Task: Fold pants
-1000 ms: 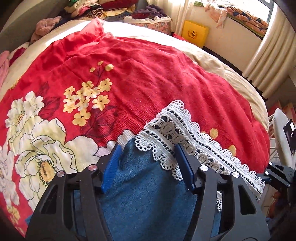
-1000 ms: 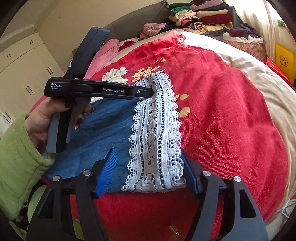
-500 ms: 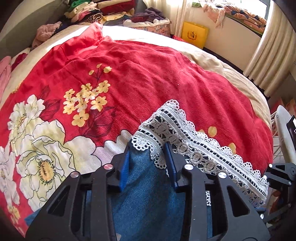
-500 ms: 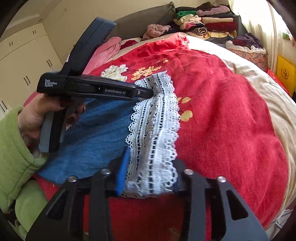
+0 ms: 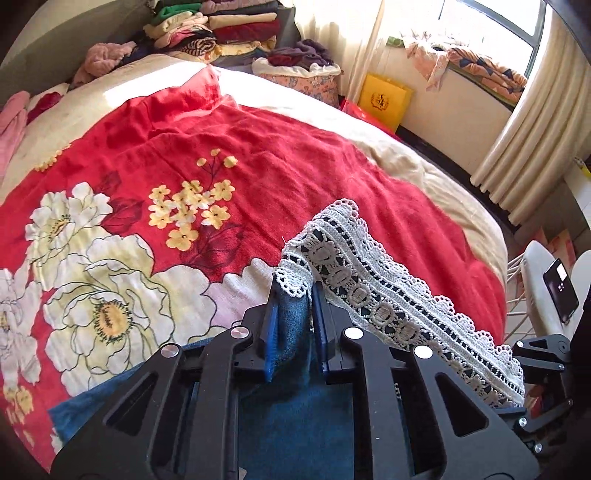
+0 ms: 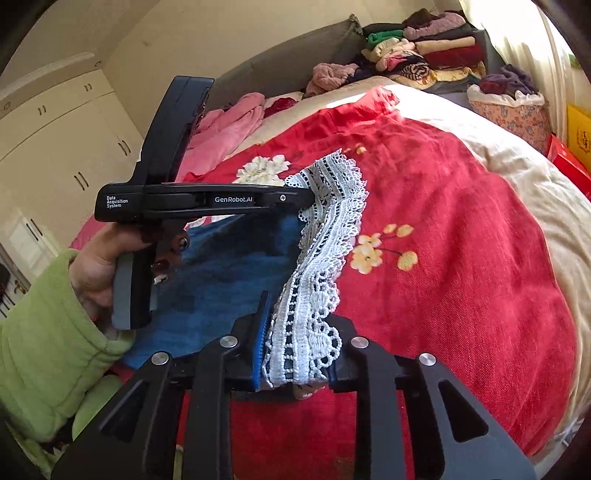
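The pants are blue denim (image 5: 295,413) with a wide white lace hem (image 5: 369,273), lying on a red flowered blanket (image 5: 258,166). My left gripper (image 5: 293,295) has its jaws closing, and its blue pads press on the denim just behind the lace at the hem's far corner. In the right wrist view the left gripper (image 6: 310,197) holds that corner raised, with a hand in a green sleeve (image 6: 44,332) on its handle. My right gripper (image 6: 301,325) is closing too, its pads pinching the bunched lace hem (image 6: 325,229) at the near corner. The hem hangs lifted between both grippers.
Folded clothes are stacked (image 5: 229,26) at the head of the bed beside a cloth-lined basket (image 5: 299,74). A yellow bag (image 5: 384,99) and curtains (image 5: 535,140) stand by the window. A pink garment (image 6: 229,125) lies at the far left, near white wardrobes (image 6: 55,147).
Both grippers' jaws have come together from wide apart onto the hem's two corners. Both hands have risen, lifting the lace hem off the blanket and bunching it.
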